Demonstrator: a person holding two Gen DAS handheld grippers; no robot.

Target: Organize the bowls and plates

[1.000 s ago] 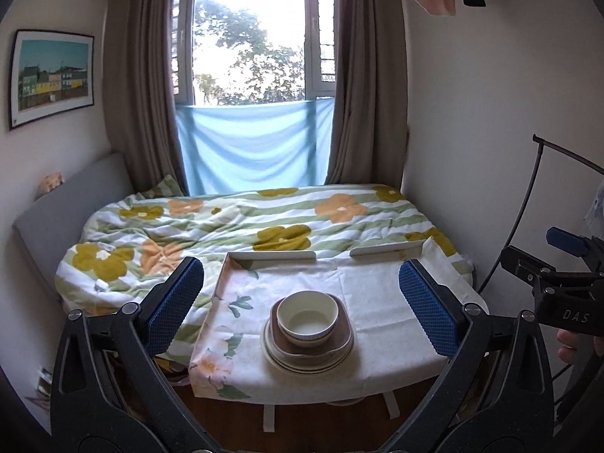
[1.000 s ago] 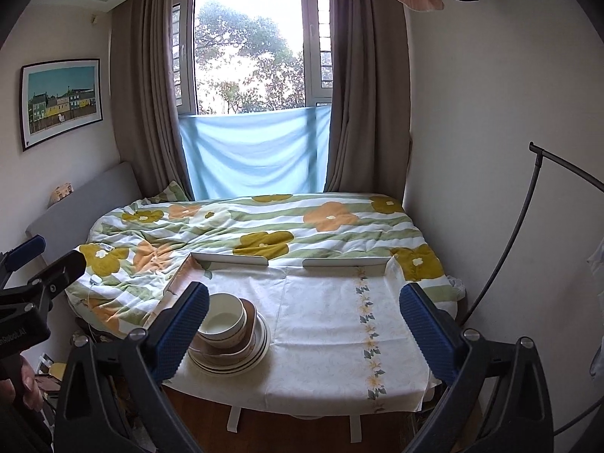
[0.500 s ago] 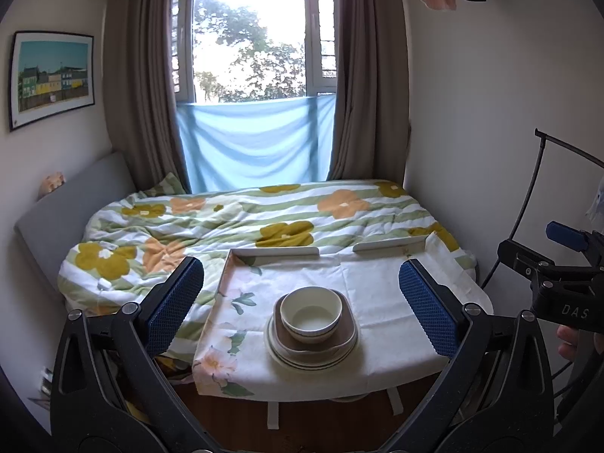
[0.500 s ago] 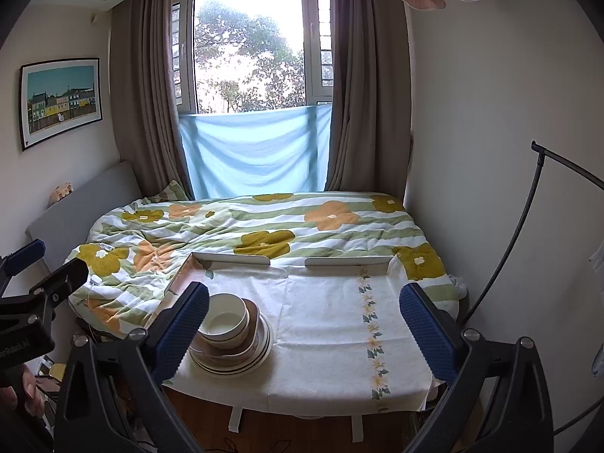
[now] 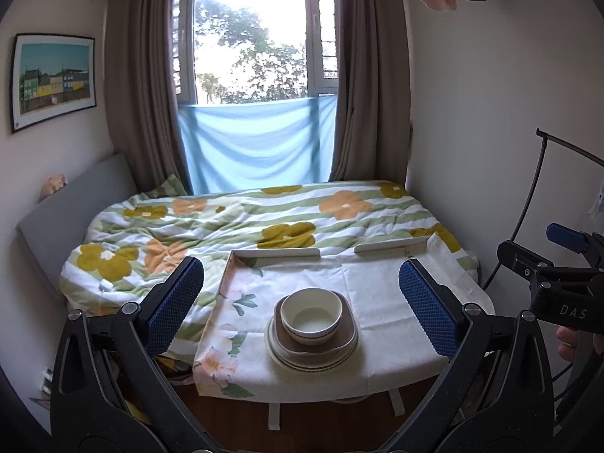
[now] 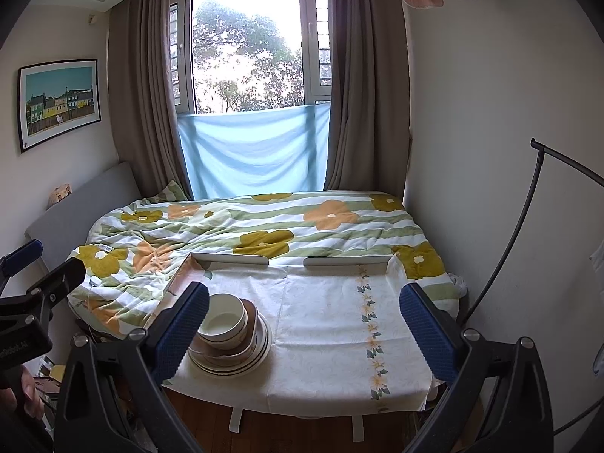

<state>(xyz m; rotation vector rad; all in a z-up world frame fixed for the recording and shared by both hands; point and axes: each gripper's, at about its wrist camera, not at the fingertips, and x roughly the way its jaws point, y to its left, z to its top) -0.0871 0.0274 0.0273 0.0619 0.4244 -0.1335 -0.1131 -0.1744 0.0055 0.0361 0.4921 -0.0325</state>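
bowl (image 5: pixel 312 315): cream, empty, topmost on the stack, nested in a brown squarish dish (image 5: pixel 316 334); it sits loose, so a pinch on one rim could tip it or drag the dish along.
stack of plates (image 5: pixel 312 358): round striped plates under the dish, resting on the desk near its front edge, toward the front-left corner; a sideways shove would likely slide the whole pile toward that edge.
tablecloth (image 5: pixel 377 313): floral, draped over the desk with a loose front hem; a jaw that snags it could pull the crockery along, i judge.
desk (image 6: pixel 230 258): low white rails at the far edge and left side, none visible along the front, so nothing would stop a slide there.
left gripper (image 5: pixel 302 304): jaws spread wide, holding nothing, hovering short of the desk with the stack between the blue pads in its view; closing off-centre risks a slip on the glazed rim.
right gripper (image 6: pixel 304 324): jaws also wide open and empty, aimed at the bare right half of the cloth, stack by its left pad; both tools reaching together might collide.
bed (image 5: pixel 264 219): beyond the far edge; no crockery on it.
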